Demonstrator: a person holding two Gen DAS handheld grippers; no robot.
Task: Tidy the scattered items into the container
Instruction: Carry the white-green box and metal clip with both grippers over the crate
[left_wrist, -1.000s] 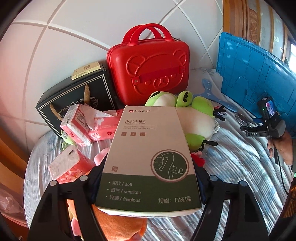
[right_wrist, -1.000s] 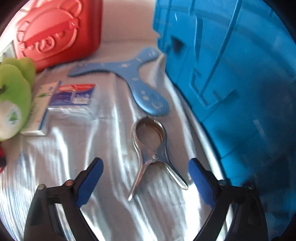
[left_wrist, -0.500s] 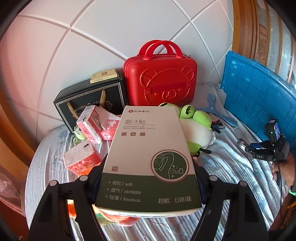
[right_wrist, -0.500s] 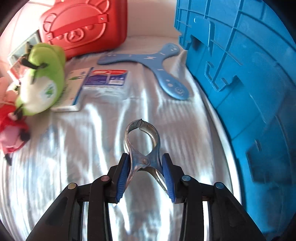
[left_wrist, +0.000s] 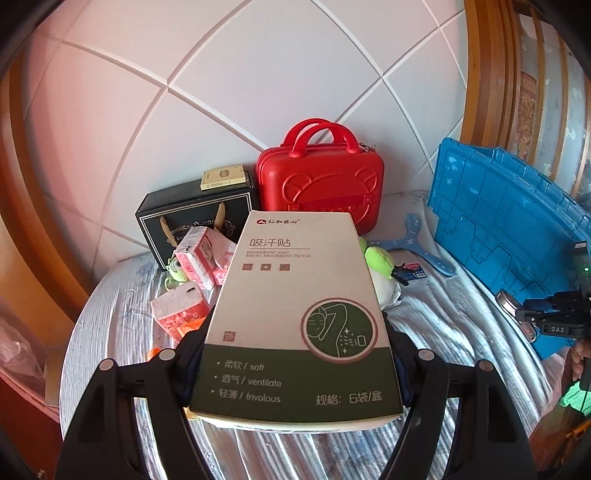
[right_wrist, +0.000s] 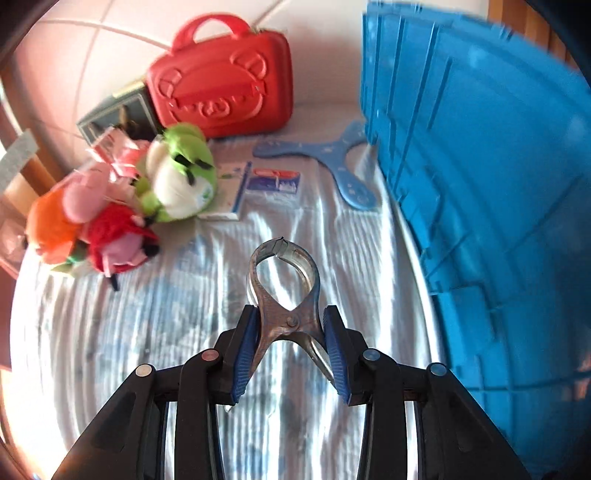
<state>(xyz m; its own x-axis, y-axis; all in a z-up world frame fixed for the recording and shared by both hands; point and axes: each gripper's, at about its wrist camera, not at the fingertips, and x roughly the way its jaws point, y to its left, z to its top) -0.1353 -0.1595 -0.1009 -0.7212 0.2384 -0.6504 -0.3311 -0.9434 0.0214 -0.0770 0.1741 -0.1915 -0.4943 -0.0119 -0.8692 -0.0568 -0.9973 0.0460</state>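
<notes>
The right gripper (right_wrist: 291, 347) pinches a metal clamp (right_wrist: 284, 291), long axis pointing to 12 o'clock, lifted over the bed; the blue container (right_wrist: 480, 184) stands at 2 o'clock, nearer this hand. The left gripper (left_wrist: 295, 373) clasps a flat box (left_wrist: 295, 321).

A matt cardboard box (left_wrist: 295, 317) is seen. The clamp (right_wrist: 286, 295) is made of dull, tarnished metal. The red case (left_wrist: 319, 184) and blue crate (right_wrist: 480, 184) are moulded of smooth plastic; the bed (right_wrist: 147, 332) is covered in ribbed cloth.
</notes>
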